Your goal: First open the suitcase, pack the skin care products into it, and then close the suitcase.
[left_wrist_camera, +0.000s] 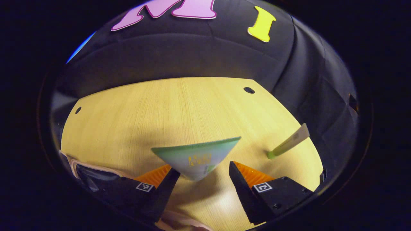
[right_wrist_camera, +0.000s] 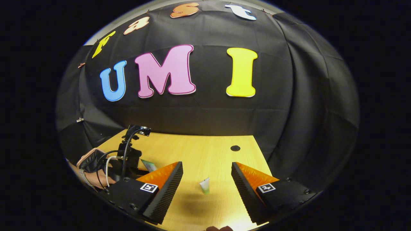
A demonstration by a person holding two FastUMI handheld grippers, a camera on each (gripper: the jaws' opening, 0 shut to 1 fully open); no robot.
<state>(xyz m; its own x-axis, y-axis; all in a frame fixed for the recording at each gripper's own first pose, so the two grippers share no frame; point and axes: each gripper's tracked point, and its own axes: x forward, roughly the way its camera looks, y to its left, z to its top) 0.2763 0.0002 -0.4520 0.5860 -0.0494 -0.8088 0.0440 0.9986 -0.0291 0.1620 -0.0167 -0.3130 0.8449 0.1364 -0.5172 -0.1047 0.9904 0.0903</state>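
The skin care tube [left_wrist_camera: 196, 158] hangs between the left gripper [left_wrist_camera: 204, 175] fingers, which stand wide and apart from it, so whether it is let go I cannot tell. Ahead and to its right a second tube [left_wrist_camera: 289, 142] lies on the table [left_wrist_camera: 179, 106]. The right gripper [right_wrist_camera: 207, 178] waits wide above that second tube. The suitcase edge [left_wrist_camera: 85, 171] sits low to the left gripper's left, probably where the tube is headed.

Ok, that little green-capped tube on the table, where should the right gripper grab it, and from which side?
Probably the mid-body of the tube, from above. It lies flat on the table, lengthwise ahead of the open right gripper, cap end nearest, so the fingers can close across its sides. The flattened far end looks thin and may slip.
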